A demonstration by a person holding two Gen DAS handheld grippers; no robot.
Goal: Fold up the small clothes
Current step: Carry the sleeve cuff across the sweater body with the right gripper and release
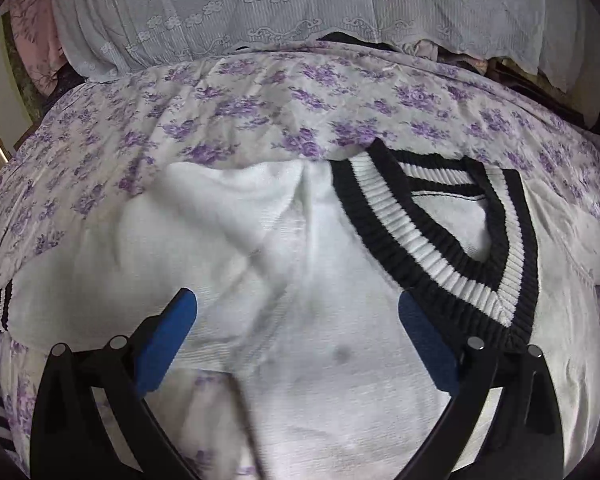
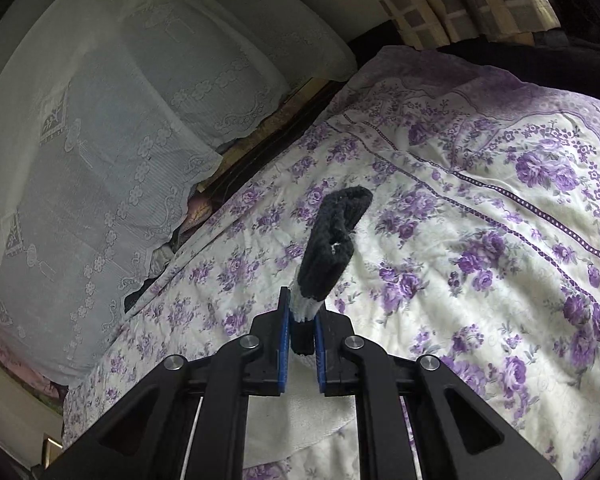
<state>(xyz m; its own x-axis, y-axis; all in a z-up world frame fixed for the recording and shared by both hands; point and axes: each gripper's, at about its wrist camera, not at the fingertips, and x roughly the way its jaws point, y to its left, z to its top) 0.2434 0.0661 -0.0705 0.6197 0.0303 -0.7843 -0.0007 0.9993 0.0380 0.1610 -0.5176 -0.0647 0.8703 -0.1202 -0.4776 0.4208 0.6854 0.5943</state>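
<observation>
A small white knitted sweater (image 1: pixel 300 280) lay spread on a bed covered by a cream sheet printed with purple flowers (image 1: pixel 260 108). Its V-neck collar (image 1: pixel 440 240) was thick ribbing in black and white stripes, and a striped cuff (image 1: pixel 4 304) showed at the far left edge of the left wrist view.

The left gripper (image 1: pixel 296 316) hovered just above the sweater's chest with its 2 blue-padded jaws spread wide, holding nothing.

The right gripper (image 2: pixel 302 320) had its jaws pressed together on a ribbed black-and-white edge of the garment (image 2: pixel 328 252), which stood up from between the blue pads above the floral sheet. It was probably a cuff or hem corner, though that view was too tight to be sure which.

A pale lace cloth (image 2: pixel 100 160) draped over something bulky along the far side of the bed.

To fold well from here, the pinched edge would likely need carrying across the body in a low, even arc, while the open left gripper pressed or pinned the fabric near the collar so the soft knit did not drag or bunch. The knit looked thick, stretchy and slightly fuzzy, so it would probably crease loosely rather than sharply, and a light smoothing afterwards might help.
</observation>
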